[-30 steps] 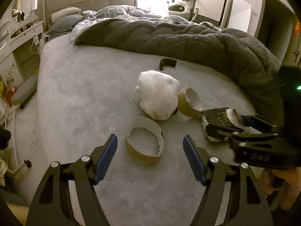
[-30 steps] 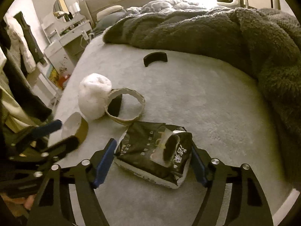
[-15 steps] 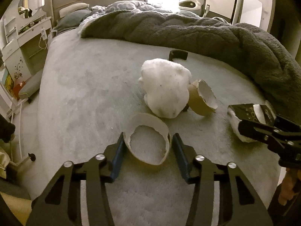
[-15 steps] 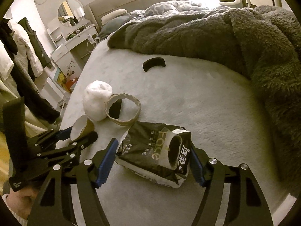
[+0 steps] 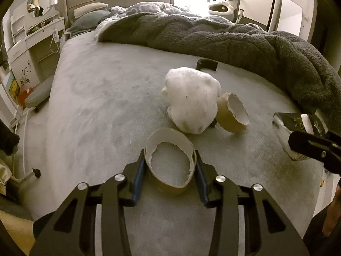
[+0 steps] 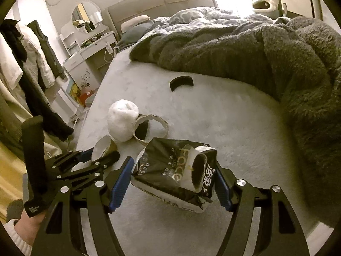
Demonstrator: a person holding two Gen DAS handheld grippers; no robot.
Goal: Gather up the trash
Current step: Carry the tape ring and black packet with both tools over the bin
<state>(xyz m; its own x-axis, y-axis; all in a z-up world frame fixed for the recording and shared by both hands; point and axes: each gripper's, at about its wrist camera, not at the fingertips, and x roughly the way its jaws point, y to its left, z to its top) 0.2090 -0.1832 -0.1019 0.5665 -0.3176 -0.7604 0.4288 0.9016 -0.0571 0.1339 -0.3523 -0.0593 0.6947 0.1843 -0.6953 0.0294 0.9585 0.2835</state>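
My left gripper is shut on a torn brown paper cup piece, squeezed between the blue pads on the grey bed sheet; it also shows in the right wrist view. My right gripper is shut on a black tissue pack, seen at the right edge of the left wrist view. A white cotton wad lies ahead, also visible in the right wrist view. A second torn cup piece leans beside it, and it shows in the right wrist view as well.
A small black curved piece lies farther up the bed, near a bunched dark grey blanket that covers the right side. A white dresser stands left of the bed. Clothes hang at left.
My left gripper moved forward around the near cup piece and closed on it. My right gripper kept its hold on the tissue pack and lifted slightly.
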